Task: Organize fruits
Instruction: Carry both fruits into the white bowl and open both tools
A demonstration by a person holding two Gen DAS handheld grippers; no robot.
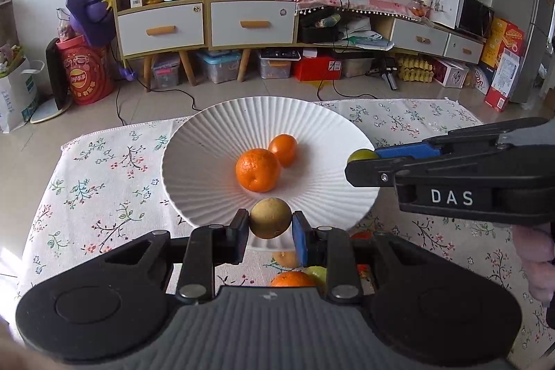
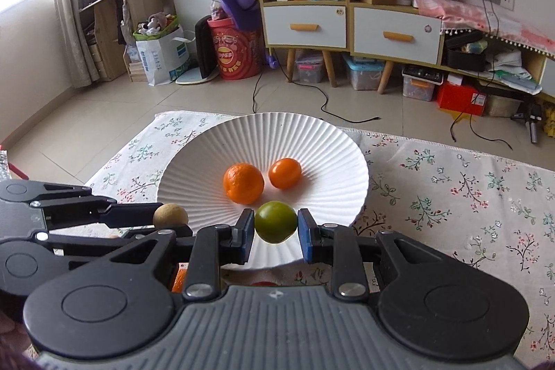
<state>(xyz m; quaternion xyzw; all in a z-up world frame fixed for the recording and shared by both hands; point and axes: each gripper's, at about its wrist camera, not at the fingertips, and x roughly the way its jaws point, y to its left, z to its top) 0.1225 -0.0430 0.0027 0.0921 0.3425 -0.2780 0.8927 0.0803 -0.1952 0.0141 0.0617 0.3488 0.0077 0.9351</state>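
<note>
A white ribbed plate sits on the floral tablecloth and holds two oranges. My left gripper is shut on a brownish-yellow round fruit at the plate's near rim; it also shows in the right wrist view. My right gripper is shut on a green round fruit over the plate's near edge. In the left wrist view that green fruit shows at the plate's right rim.
More fruit, an orange and a green one, lies on the cloth under my left gripper. The floral tablecloth spreads to both sides of the plate. Shelves, drawers and boxes stand across the floor behind the table.
</note>
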